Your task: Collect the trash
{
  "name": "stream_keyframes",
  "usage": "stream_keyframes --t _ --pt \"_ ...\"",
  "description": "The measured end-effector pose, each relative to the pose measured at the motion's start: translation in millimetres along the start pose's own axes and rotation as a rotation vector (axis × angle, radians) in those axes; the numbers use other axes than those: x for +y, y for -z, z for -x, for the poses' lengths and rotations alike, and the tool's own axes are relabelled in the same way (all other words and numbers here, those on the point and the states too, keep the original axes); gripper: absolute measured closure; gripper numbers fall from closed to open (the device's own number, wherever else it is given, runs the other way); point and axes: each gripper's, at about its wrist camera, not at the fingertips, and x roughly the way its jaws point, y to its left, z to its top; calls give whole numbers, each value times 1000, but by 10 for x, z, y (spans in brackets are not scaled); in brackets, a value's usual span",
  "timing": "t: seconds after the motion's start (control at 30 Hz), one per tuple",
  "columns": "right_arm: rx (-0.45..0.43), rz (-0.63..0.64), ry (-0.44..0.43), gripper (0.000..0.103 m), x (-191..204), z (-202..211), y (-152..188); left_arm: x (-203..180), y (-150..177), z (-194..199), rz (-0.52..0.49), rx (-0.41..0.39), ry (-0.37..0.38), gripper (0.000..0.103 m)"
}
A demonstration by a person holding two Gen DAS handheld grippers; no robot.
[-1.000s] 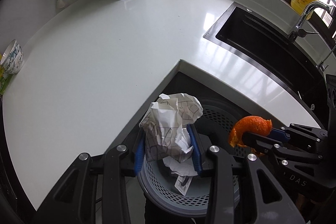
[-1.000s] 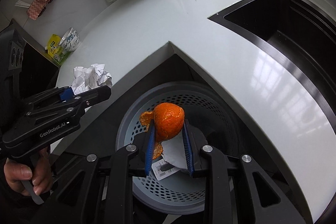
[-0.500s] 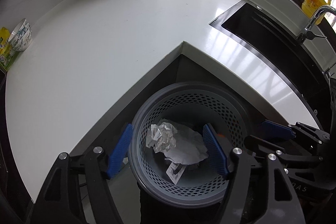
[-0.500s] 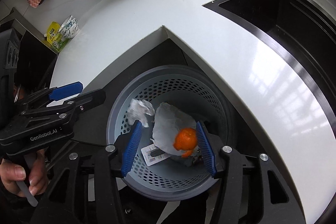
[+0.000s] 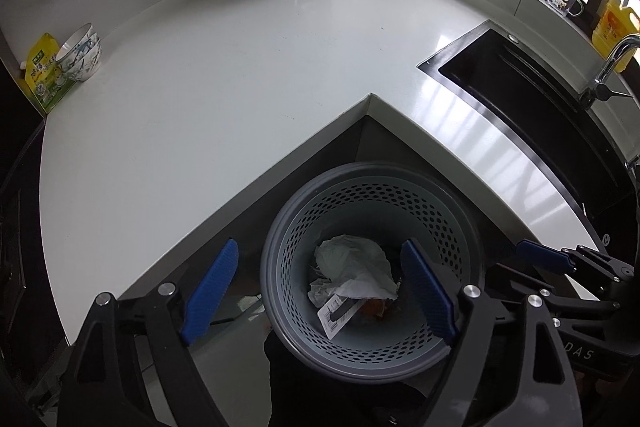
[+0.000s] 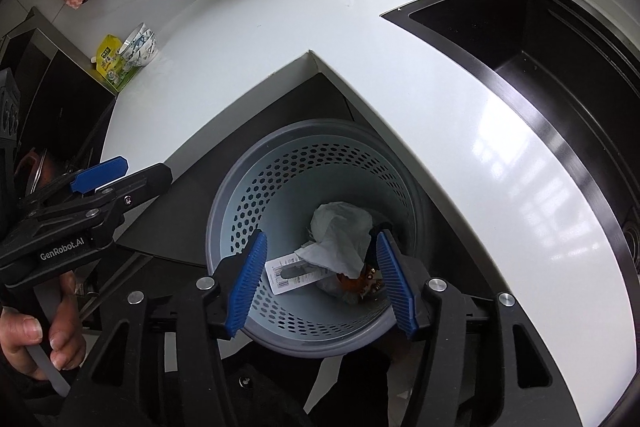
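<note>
One grey perforated bin (image 6: 240, 211) holds two paper wads (image 6: 340, 231), one orange peel (image 6: 352, 281) and one tag (image 6: 292, 273), beneath the left gripper (image 5: 320, 291) and right gripper (image 6: 322, 281), whose jaws have just been opening and are empty.

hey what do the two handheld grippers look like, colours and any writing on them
Both are black, angular plastic frames with triangular cut-outs and round silver bolt heads. Each finger ends in a flat blue ribbed pad. The left gripper carries white "GenRobot.AI" lettering on its side, seen from the right wrist view, with a pale grey trigger lever below. The right gripper shows white letters ending in "DAS". No cables or sleeves are visible.
</note>
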Motion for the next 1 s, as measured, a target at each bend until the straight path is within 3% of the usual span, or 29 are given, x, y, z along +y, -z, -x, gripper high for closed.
stream_keyframes --t 0.53,1.0 --pt "-7 95 8 33 228 205 -1 54 27 388 44 -77 -47 8" --pt "-20 130 22 31 313 286 7 101 15 478 53 -91 -80 6"
